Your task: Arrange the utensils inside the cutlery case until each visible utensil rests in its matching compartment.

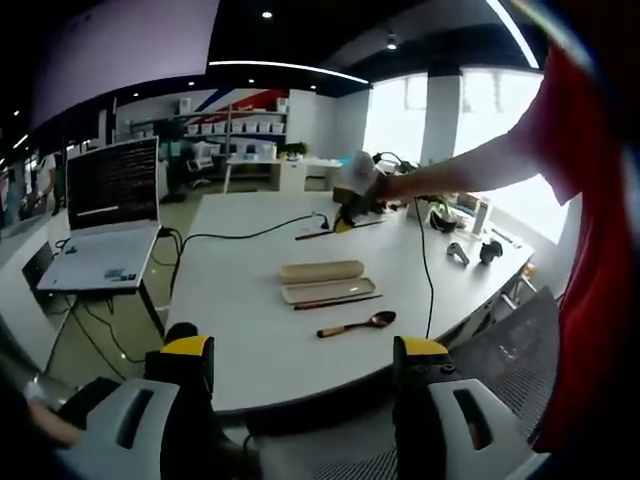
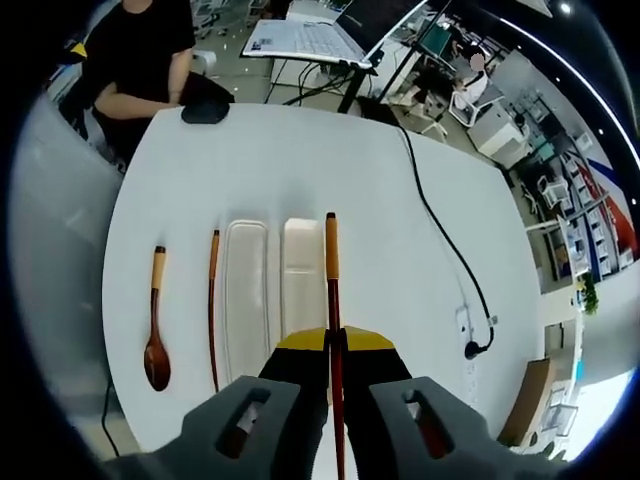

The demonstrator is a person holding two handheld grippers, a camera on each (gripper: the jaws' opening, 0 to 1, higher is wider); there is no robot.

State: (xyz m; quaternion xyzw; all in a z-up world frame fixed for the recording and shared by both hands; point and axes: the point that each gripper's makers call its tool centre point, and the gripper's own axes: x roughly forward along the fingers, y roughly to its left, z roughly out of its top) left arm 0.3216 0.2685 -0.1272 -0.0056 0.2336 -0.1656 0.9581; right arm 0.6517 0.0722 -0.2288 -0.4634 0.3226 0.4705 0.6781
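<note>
Right gripper (image 2: 334, 345): your jaws are clamped on a chopstick (image 2: 331, 290), its long axis running straight out ahead along them.

Chopstick tip: it hangs over the white table (image 2: 400, 210), just beside the right edge of the case lid (image 2: 302, 275).

Case tray (image 2: 246, 300): it lies parallel to the held chopstick, left of the lid (the move likely turns on shifting left, not rotating).

Second chopstick (image 2: 213, 310): on the table left of the tray; the spoon (image 2: 156, 335) lies farther left.

Left gripper (image 1: 305, 365): your jaws stand apart, empty, well back from the case (image 1: 325, 281), so your right is nearer.
</note>
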